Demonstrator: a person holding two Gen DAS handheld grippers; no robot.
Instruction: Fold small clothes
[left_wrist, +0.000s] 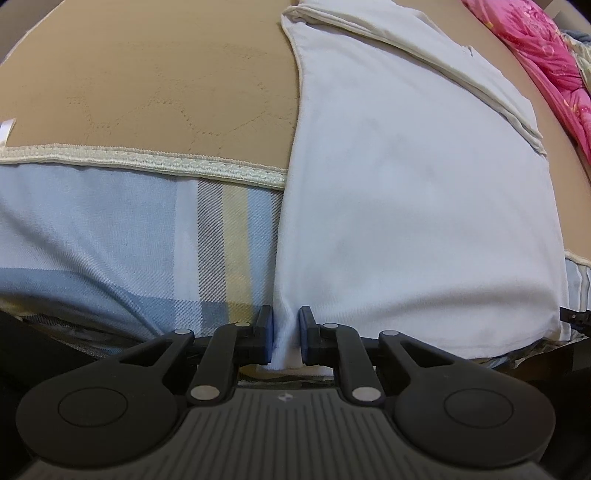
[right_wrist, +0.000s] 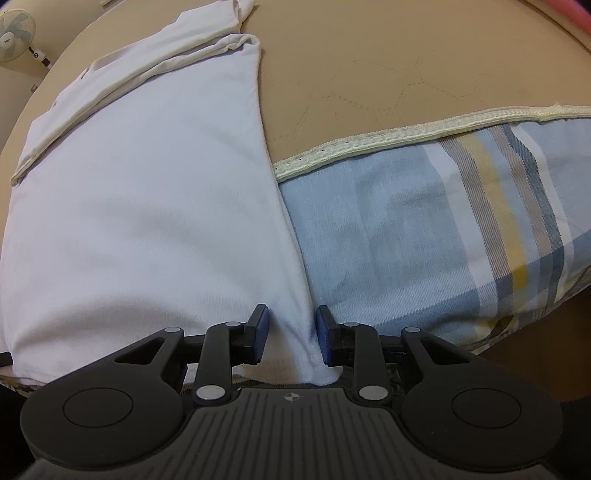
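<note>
The white garment (left_wrist: 417, 206) lies flat on my tan mat (left_wrist: 147, 81), its near hem hanging over the mat's cream braided edge (left_wrist: 147, 160) and down onto the blue plaid sheet (left_wrist: 110, 240) below. A sleeve is folded back across its upper part, lying as a long strip along the far edge. My left claw (left_wrist: 286, 334) has the hem's corner on that side between its blue pads (left_wrist: 269, 332); the jaws are drawn close with a bunched ridge of white cloth pinched between them, so I have hold of it there. My right claw (right_wrist: 291, 334) is at the hem's other corner, where the garment (right_wrist: 140, 206) meets the plaid sheet (right_wrist: 406, 229); its jaws stand a little wider, with a thicker gather of cloth between the pads (right_wrist: 325, 332), and the fabric puckers against both of them, so I read that as a grip too, though the fisheye bends things here and I may be wrong about how firmly the pad nearer the garment's middle presses. In the right view the mat (right_wrist: 369, 74) runs away beyond the braid (right_wrist: 406, 136), and a white fan (right_wrist: 14, 35) stands far off in the upper corner. In the left view a pink quilt (left_wrist: 543, 62) lies past the garment's far side, apart from it.
</note>
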